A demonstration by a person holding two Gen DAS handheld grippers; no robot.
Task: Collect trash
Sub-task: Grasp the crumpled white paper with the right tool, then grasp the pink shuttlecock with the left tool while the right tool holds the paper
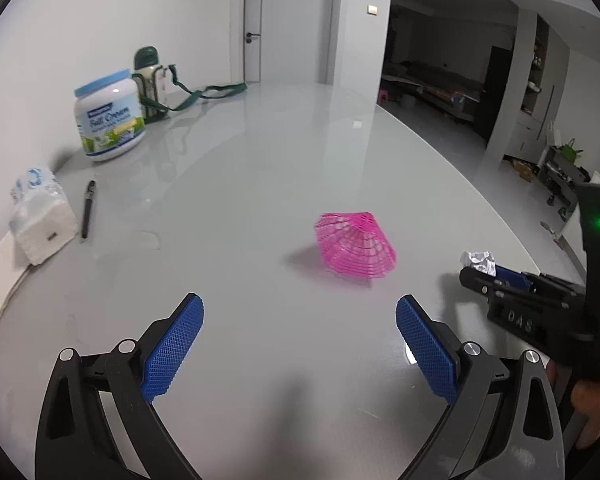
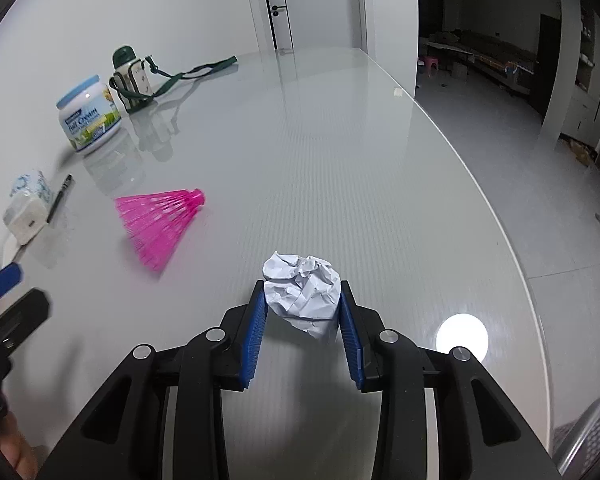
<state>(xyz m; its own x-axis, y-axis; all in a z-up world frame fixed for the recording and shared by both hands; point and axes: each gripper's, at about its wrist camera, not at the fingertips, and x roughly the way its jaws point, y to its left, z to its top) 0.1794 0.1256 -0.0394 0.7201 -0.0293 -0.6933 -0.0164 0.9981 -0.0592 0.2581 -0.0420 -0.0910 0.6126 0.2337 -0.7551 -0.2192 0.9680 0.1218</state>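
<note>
My right gripper (image 2: 302,300) is shut on a crumpled white paper ball (image 2: 302,294), held just above the grey table (image 2: 340,160). The ball also shows in the left wrist view (image 1: 478,261), at the tip of the right gripper (image 1: 476,276). A pink plastic shuttlecock (image 1: 356,246) lies on its side on the table ahead of my left gripper (image 1: 300,316), which is open and empty. The shuttlecock also shows in the right wrist view (image 2: 160,224), to the left of the ball.
At the left by the wall stand a white milk powder jar (image 1: 110,120), a green-capped bottle with a strap (image 1: 150,80), a tissue pack (image 1: 40,216) and a black pen (image 1: 88,208). The table's edge (image 2: 480,184) curves along the right. A grey mesh bin (image 2: 592,436) shows at lower right.
</note>
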